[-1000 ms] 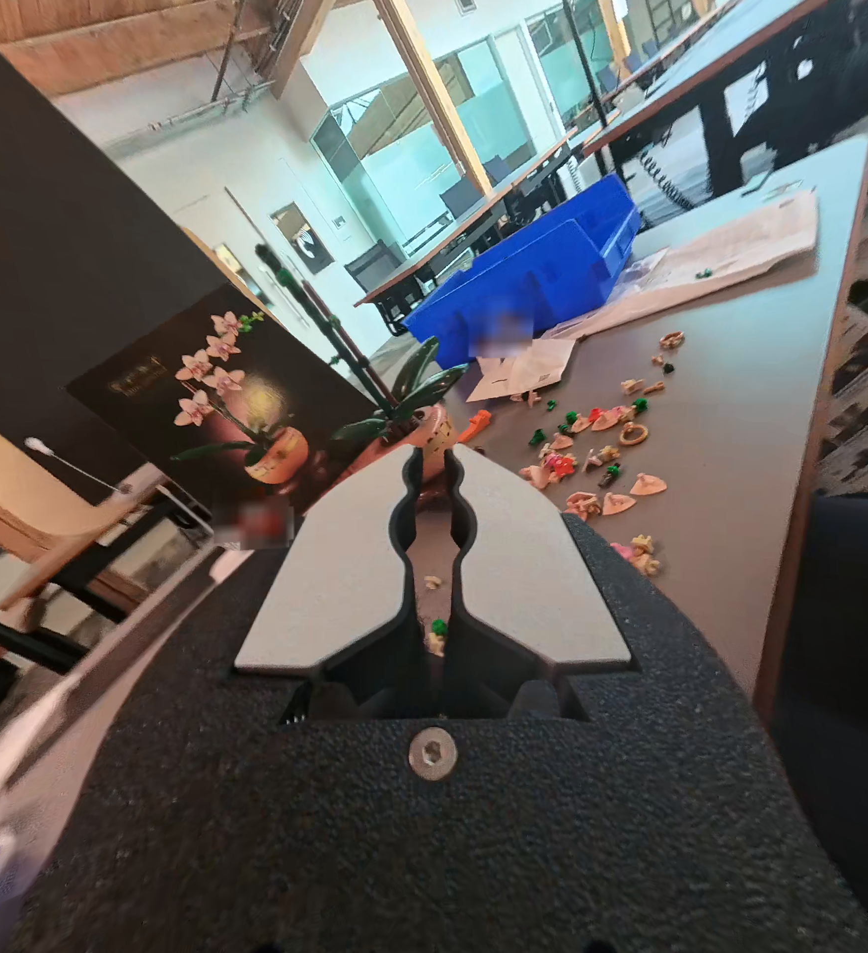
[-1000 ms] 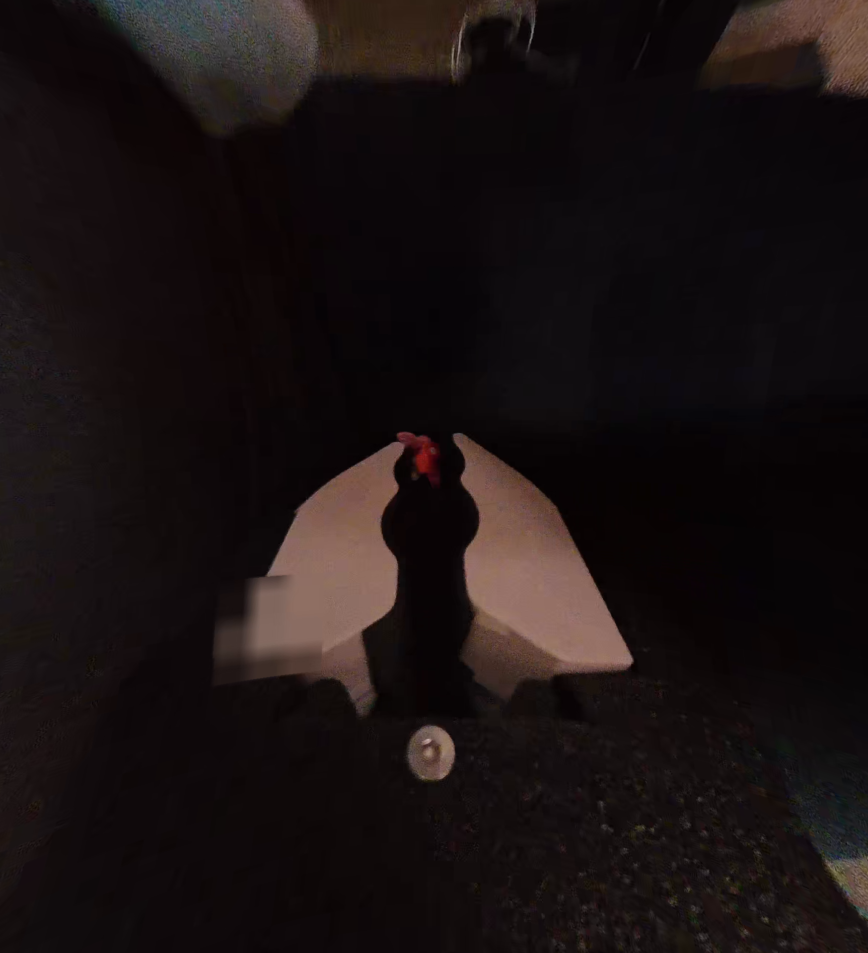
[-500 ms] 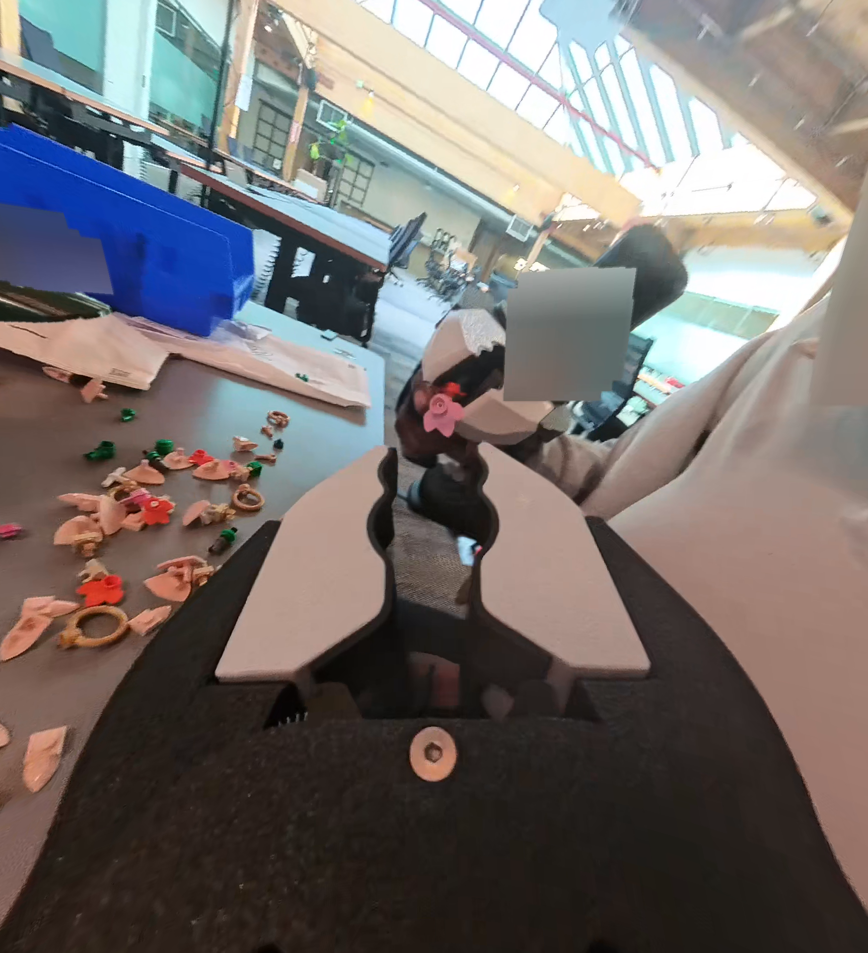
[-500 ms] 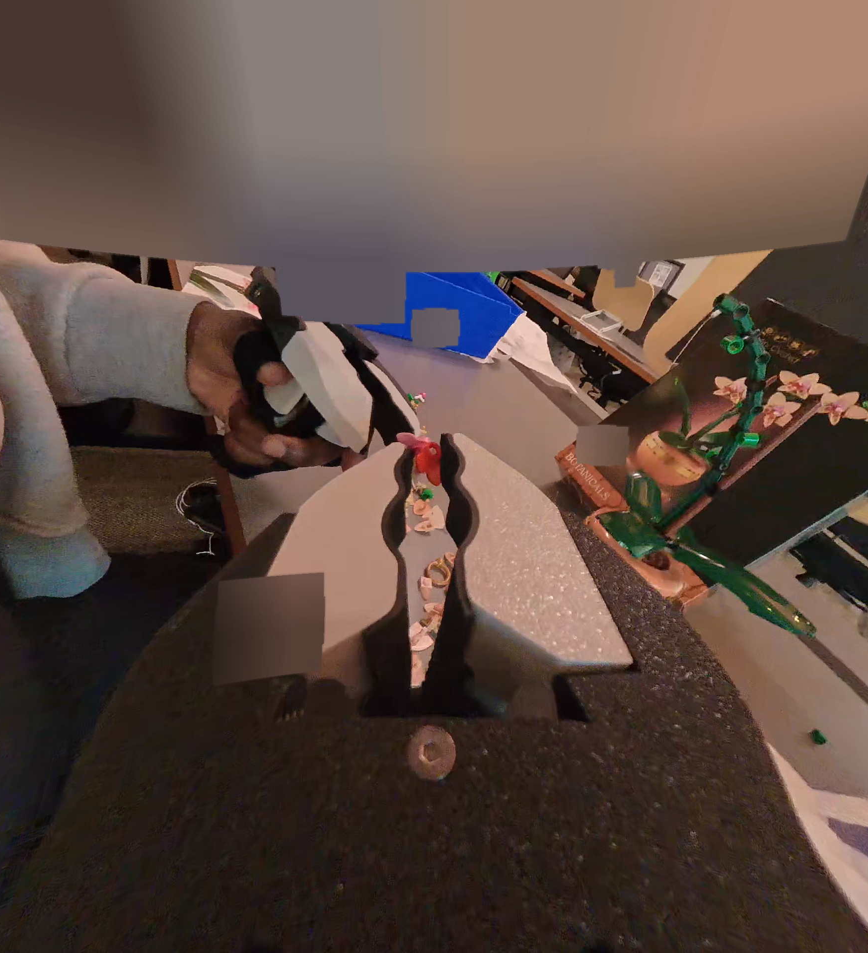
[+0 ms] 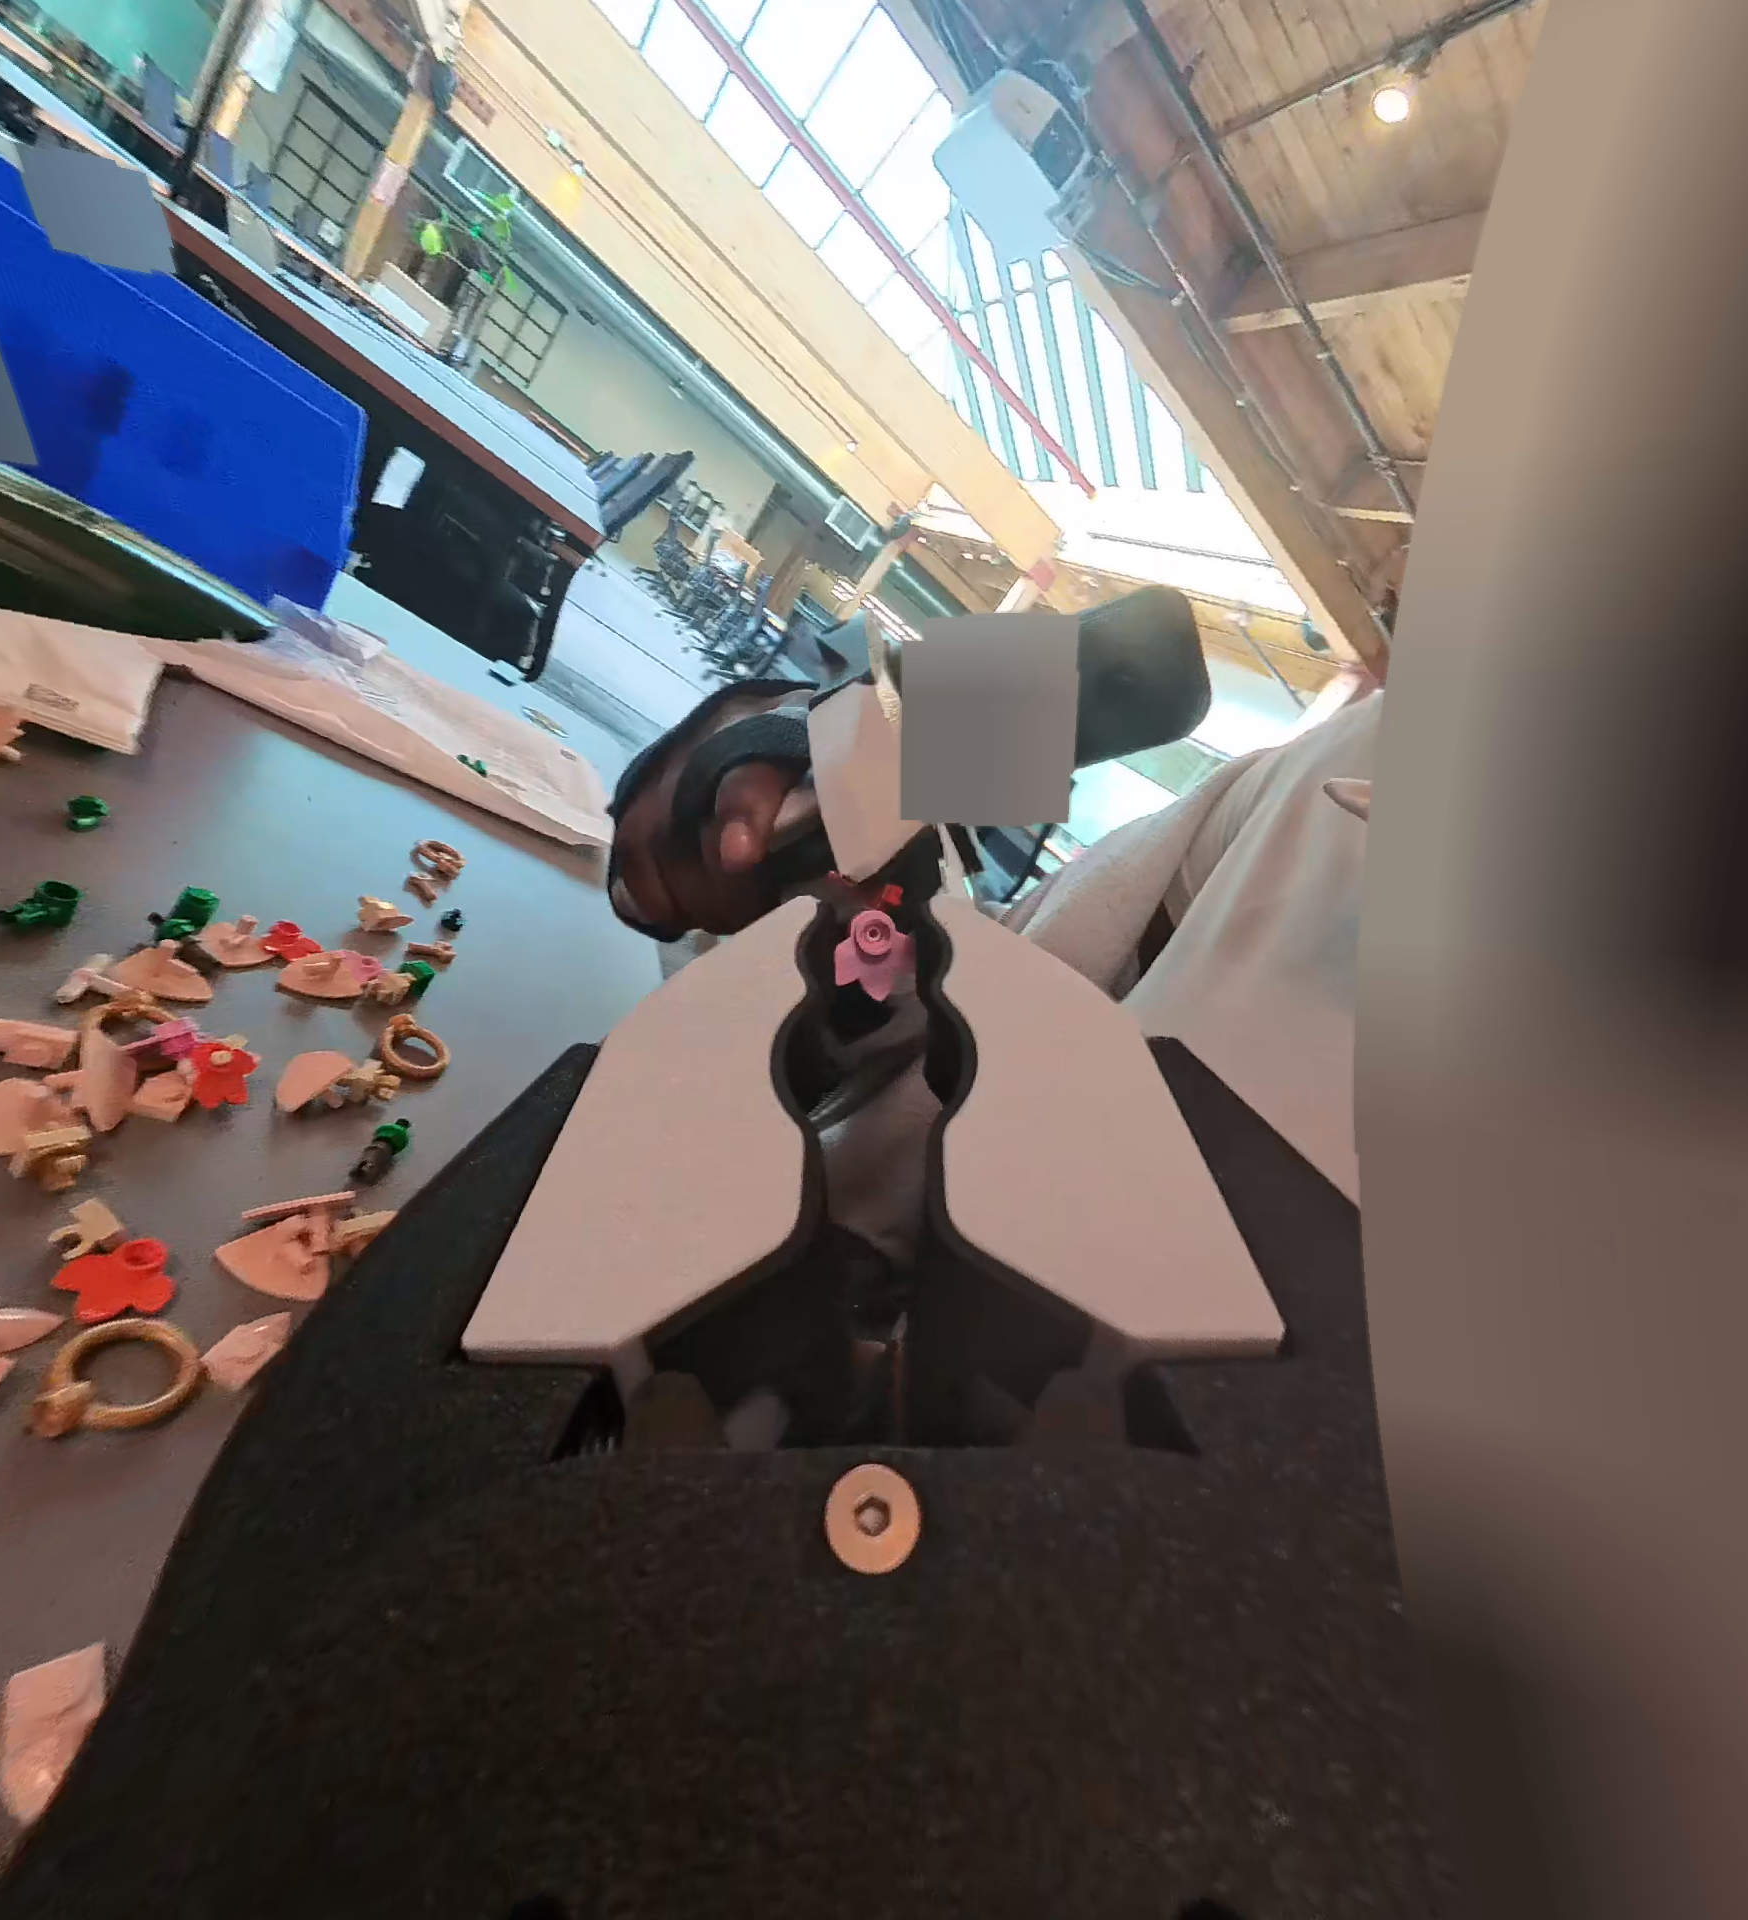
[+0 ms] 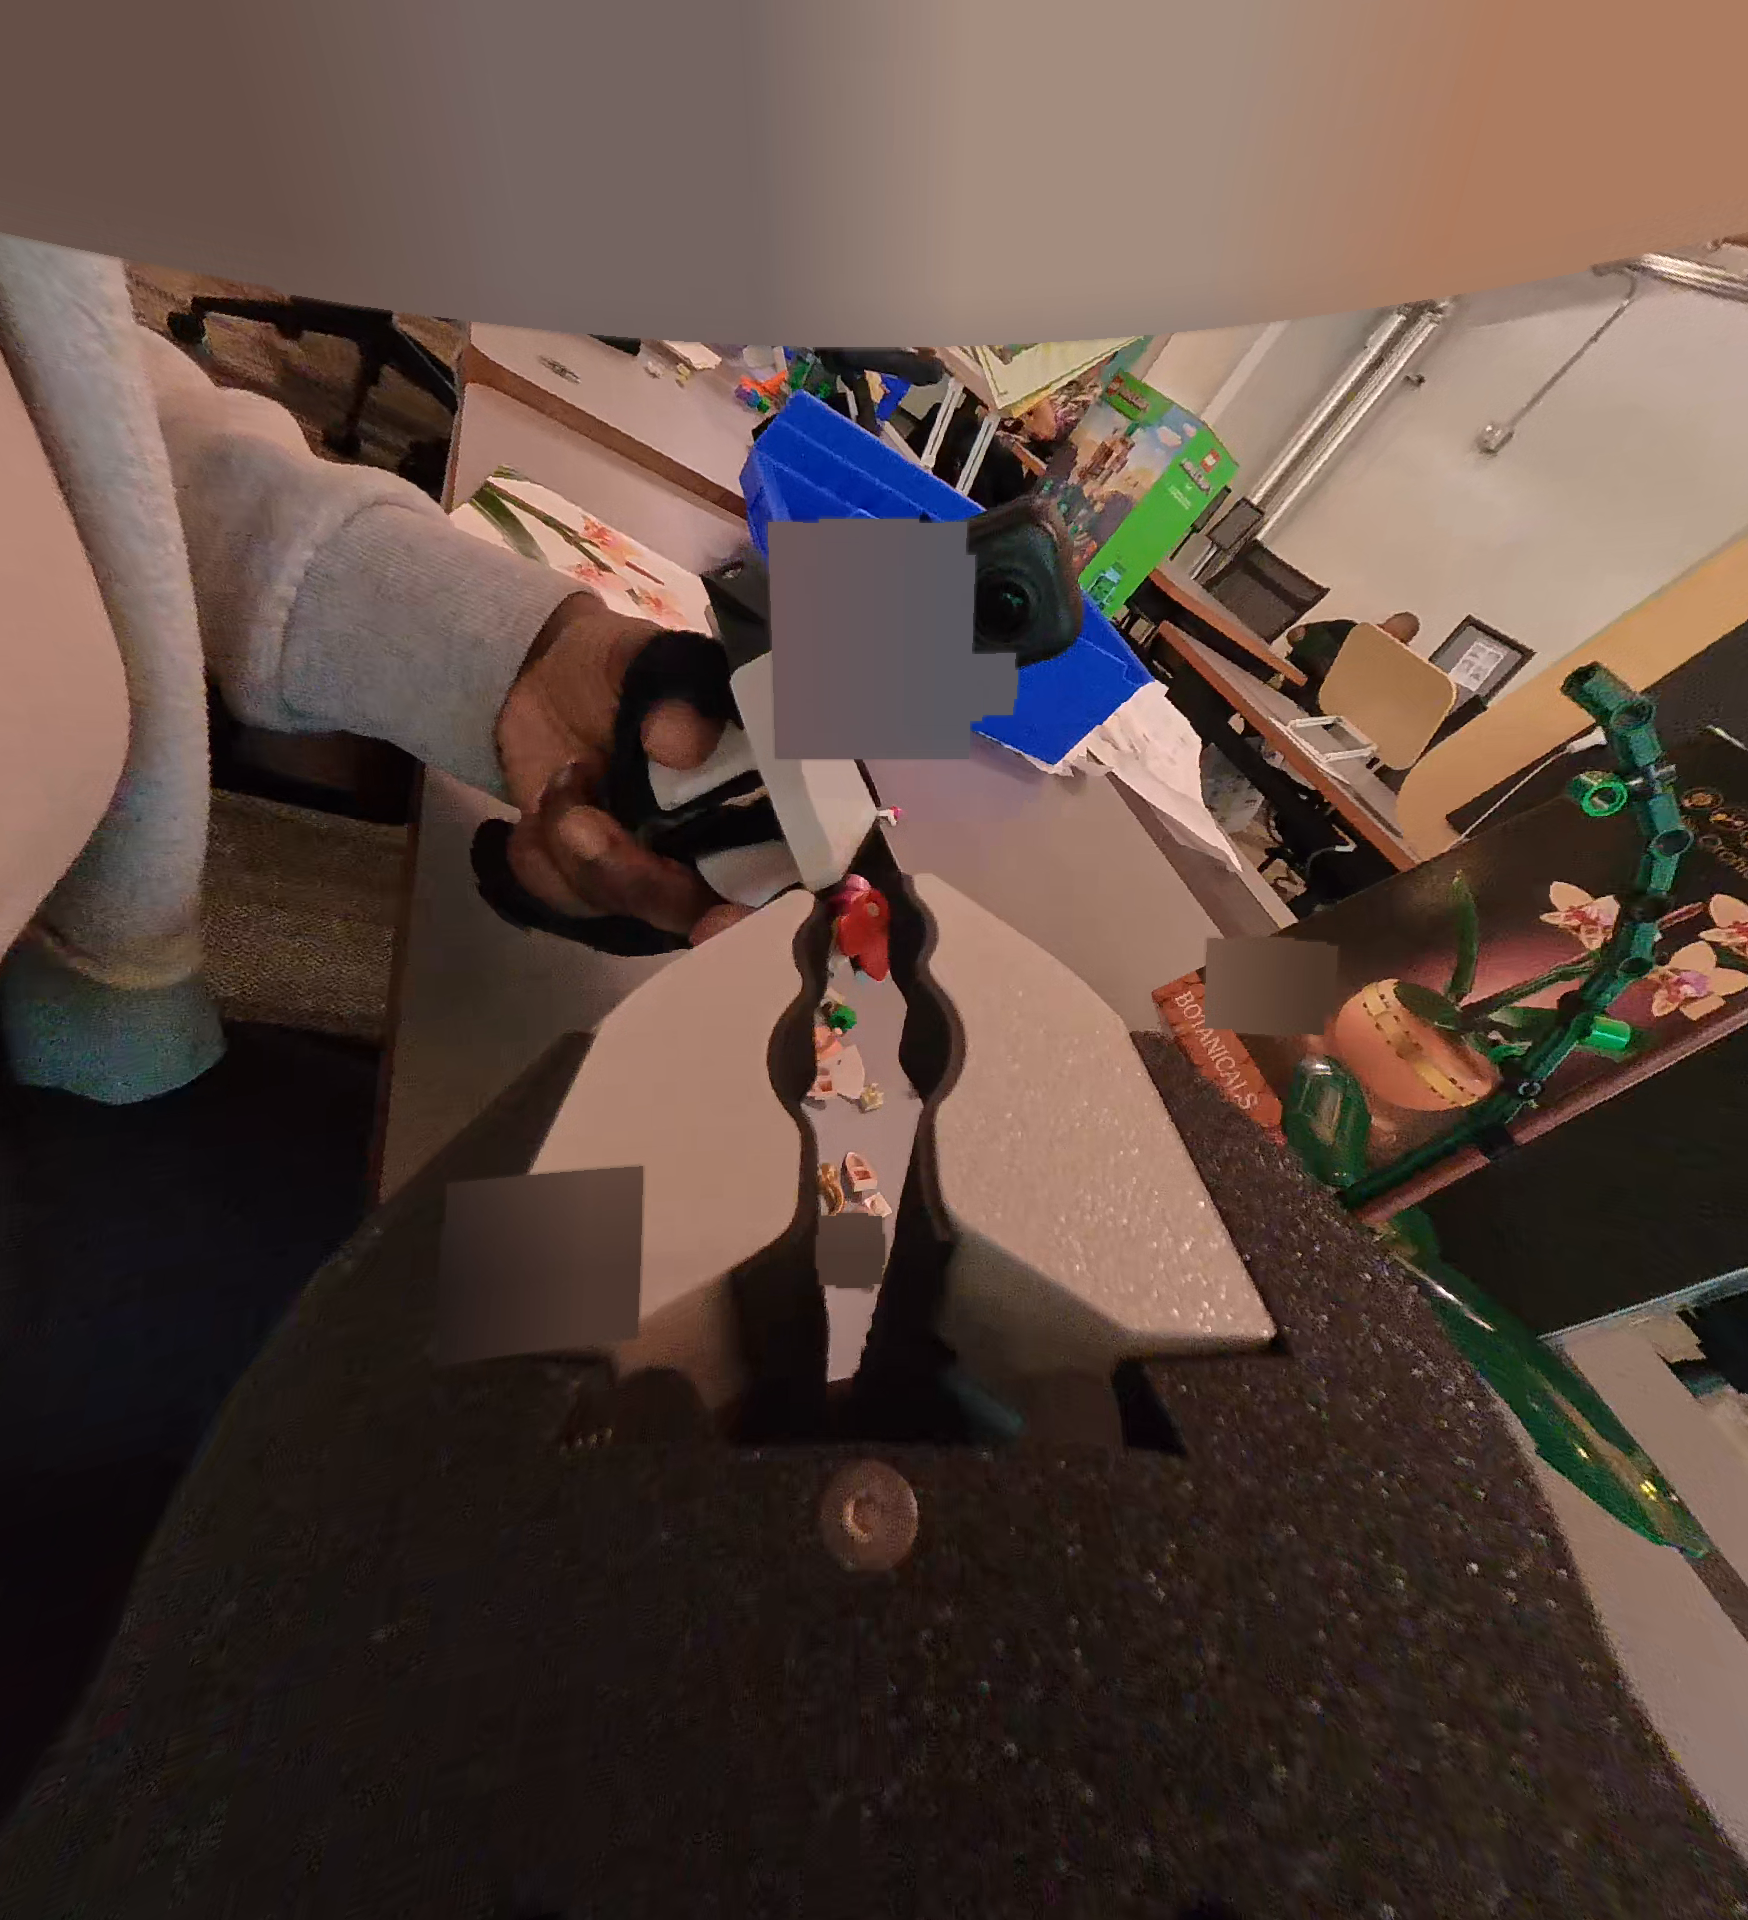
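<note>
My left gripper (image 5: 875, 916) is raised off the table and closed on a small pink flower piece (image 5: 872, 951), its tips narrowly apart. Facing it tip to tip is my right gripper (image 5: 849, 800), held by a gloved hand (image 5: 704, 842). In the right wrist view my right gripper (image 6: 865, 906) is shut on a red flower piece (image 6: 862, 927). The pink piece (image 6: 854, 888) sits against the red piece's far end. The left gripper (image 6: 808, 821) meets it there from the left, held by a hand (image 6: 589, 790) in a pale sleeve.
Several loose pink, red, green and gold pieces (image 5: 174, 1039) lie on the grey table (image 5: 330, 852), with a gold ring (image 5: 117, 1371). Paper sheets (image 5: 413, 717) and a blue bin (image 5: 174, 416) lie behind. A dark box with an orchid picture (image 6: 1680, 1039) and a green stem model (image 6: 1639, 873) stand right. Both grippers' tips are close together, under 4 cm apart.
Both grippers swung up to face each other and drew together until their tips met. The left jaws narrowed around the pink piece at the front of the right gripper's red piece.
</note>
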{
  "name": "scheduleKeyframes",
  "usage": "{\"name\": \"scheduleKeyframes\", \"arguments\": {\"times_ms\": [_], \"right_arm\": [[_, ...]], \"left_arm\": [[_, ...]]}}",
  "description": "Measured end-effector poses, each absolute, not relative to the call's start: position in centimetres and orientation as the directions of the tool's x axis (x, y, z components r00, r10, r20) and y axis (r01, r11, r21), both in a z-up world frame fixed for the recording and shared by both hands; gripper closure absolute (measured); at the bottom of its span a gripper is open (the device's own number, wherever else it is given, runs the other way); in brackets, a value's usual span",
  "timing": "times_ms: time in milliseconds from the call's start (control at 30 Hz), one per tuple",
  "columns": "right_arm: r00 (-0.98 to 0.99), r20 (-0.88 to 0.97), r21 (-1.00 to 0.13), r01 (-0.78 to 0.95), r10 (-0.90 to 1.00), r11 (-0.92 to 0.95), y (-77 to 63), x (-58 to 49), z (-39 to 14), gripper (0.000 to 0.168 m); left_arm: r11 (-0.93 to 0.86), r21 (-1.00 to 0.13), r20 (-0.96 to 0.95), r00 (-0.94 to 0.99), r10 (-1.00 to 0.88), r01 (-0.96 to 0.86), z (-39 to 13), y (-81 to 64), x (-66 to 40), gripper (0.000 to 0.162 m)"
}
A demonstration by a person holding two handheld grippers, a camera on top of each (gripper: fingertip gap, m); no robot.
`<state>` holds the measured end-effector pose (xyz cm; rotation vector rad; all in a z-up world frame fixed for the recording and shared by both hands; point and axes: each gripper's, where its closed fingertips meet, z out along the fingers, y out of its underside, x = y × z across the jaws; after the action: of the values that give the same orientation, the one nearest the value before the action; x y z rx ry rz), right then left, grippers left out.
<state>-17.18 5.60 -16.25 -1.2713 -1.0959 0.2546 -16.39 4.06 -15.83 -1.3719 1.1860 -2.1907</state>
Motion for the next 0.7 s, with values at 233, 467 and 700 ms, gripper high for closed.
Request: {"name": "scheduleKeyframes", "arguments": {"times_ms": [233, 467, 700], "right_arm": [[0.487, 0.321, -0.932, 0.314, 0.813, 0.180, 6.4, -16.2, -17.1, 0.151], [0.399, 0.366, -0.873, 0.459, 0.841, 0.162, 7.3, -17.1, -19.7, 0.146], [0.382, 0.463, -0.812, 0.545, 0.800, 0.210, 7.9, -17.0, -20.8, 0.156]], "left_arm": [[-0.464, -0.873, 0.486, -0.358, -0.798, -0.150, -17.1, 5.8, -16.7, 0.149], [-0.148, -0.936, 0.223, -0.214, -0.951, -0.319, -19.1, 6.1, -16.3, 0.149], [0.016, -0.878, 0.075, -0.171, -0.982, -0.479, -20.8, 6.6, -16.7, 0.150]]}}
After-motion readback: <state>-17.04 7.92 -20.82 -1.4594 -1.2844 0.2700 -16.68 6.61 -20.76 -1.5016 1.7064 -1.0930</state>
